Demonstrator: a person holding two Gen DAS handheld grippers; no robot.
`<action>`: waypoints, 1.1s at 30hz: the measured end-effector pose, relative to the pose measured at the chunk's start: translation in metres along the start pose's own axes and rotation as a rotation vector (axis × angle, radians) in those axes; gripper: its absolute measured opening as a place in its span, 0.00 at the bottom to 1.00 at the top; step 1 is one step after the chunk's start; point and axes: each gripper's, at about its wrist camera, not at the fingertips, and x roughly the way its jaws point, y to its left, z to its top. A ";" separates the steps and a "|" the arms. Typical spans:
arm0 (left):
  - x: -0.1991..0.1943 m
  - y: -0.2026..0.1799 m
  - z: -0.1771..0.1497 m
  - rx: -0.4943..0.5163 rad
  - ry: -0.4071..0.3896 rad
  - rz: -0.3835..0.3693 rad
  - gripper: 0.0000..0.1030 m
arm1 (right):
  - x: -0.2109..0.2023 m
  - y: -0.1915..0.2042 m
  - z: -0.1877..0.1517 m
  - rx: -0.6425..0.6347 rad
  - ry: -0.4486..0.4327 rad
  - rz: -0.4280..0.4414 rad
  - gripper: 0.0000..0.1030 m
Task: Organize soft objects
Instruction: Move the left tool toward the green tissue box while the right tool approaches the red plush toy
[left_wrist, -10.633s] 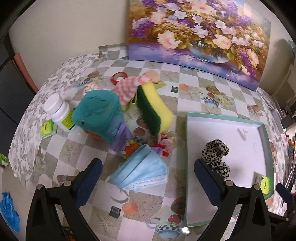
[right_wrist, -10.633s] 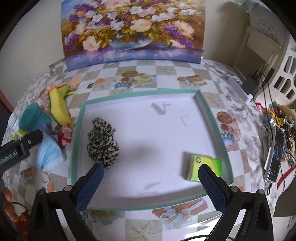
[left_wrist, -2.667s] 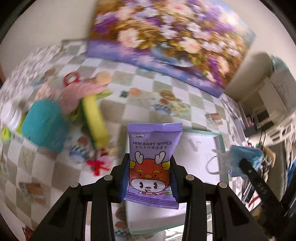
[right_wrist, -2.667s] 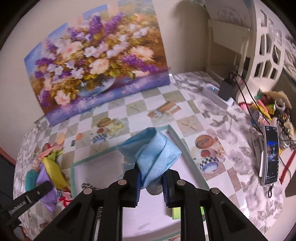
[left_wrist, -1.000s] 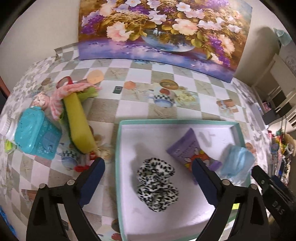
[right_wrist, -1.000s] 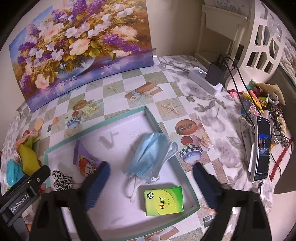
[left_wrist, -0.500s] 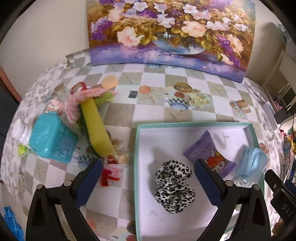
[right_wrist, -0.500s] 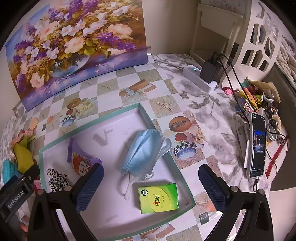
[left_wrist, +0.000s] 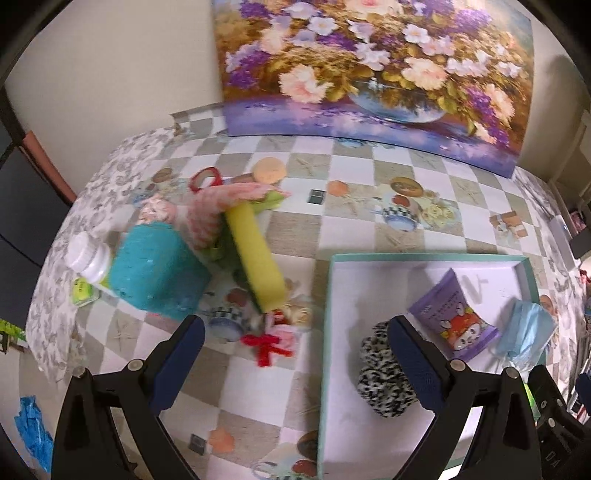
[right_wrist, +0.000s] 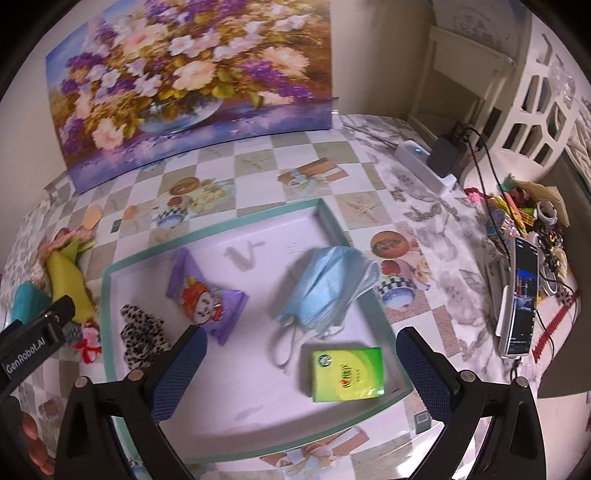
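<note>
Two hand-held grippers hang above the table (left_wrist: 362, 236), both spread wide and holding nothing: the left hand-held gripper (left_wrist: 295, 354) over the tray's left rim, the right hand-held gripper (right_wrist: 301, 363) over the tray (right_wrist: 207, 230) itself. Inside the tray lie a leopard-print scrunchie (right_wrist: 140, 338), a purple wipes packet (right_wrist: 205, 293), a blue face mask (right_wrist: 327, 288) draped against the right wall, and a green tissue pack (right_wrist: 347, 373). Left of the tray, on the table, sit a yellow sponge (left_wrist: 255, 254), a teal box (left_wrist: 155, 273) and a red-bowed trinket (left_wrist: 273, 341).
</note>
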 end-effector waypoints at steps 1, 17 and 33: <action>-0.002 0.005 0.000 -0.008 -0.002 -0.001 0.96 | 0.000 0.003 -0.001 -0.004 0.000 -0.001 1.00; -0.001 0.084 -0.007 -0.122 0.106 0.031 0.96 | -0.009 0.088 -0.016 -0.143 0.006 0.089 1.00; 0.000 0.161 -0.012 -0.252 0.113 -0.008 0.96 | -0.011 0.151 -0.030 -0.214 0.004 0.167 1.00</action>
